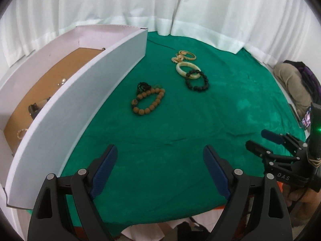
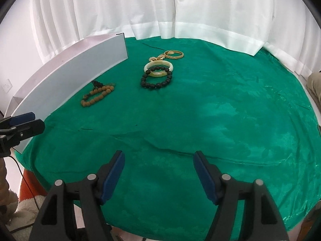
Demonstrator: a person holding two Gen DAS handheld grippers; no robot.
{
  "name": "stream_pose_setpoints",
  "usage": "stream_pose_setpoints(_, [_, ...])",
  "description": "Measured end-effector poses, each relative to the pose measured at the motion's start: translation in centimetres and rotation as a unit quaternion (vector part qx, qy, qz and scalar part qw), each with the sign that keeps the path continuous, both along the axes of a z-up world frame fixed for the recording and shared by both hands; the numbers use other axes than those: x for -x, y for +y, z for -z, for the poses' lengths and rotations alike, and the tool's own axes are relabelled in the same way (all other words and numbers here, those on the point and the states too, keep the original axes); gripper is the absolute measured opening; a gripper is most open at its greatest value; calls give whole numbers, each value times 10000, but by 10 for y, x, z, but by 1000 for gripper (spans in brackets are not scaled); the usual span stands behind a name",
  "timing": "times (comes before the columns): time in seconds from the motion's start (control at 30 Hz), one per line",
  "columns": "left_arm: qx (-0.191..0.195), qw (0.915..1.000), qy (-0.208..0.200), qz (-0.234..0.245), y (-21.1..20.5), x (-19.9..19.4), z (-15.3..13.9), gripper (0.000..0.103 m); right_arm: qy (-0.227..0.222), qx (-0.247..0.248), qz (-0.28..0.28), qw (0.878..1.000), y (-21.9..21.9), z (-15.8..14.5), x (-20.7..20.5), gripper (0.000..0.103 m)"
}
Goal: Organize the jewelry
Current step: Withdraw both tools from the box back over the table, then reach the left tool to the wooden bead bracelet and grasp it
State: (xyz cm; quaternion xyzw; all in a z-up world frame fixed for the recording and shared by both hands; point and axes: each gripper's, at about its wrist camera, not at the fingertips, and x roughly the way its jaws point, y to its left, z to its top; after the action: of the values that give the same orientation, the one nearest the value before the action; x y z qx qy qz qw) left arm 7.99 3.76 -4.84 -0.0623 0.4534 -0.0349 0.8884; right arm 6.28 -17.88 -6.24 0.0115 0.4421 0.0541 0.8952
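Left wrist view shows my left tongs wide apart with nothing between them, above the green cloth on the counter. My right tongs are also spread, a little narrower, and empty. On the cloth I see a brown bead bracelet near the long wall of the white box; its long axis runs slanted, roughly along that wall. Further back a black bead bracelet overlaps a cream bangle, and gold jewelry lies just behind them. These pieces form a line going away from me. Inside the box some small pieces lie on the brown floor.
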Motion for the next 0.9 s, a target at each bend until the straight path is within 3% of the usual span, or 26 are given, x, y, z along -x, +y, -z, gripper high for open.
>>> stream_pose_setpoints(0.53, [306,9983,316,-375,31,0,26,88,33,-72,-249,9997,24,9,14,72])
stream_pose_setpoints(0.73, [270,9989,360,-122,26,-15,27,88,40,-86,-246,9997,23,8,15,72])
stream_pose_setpoints(0.9, [170,9994,275,110,24,-51,23,88,50,-99,-231,9997,23,8,14,72])
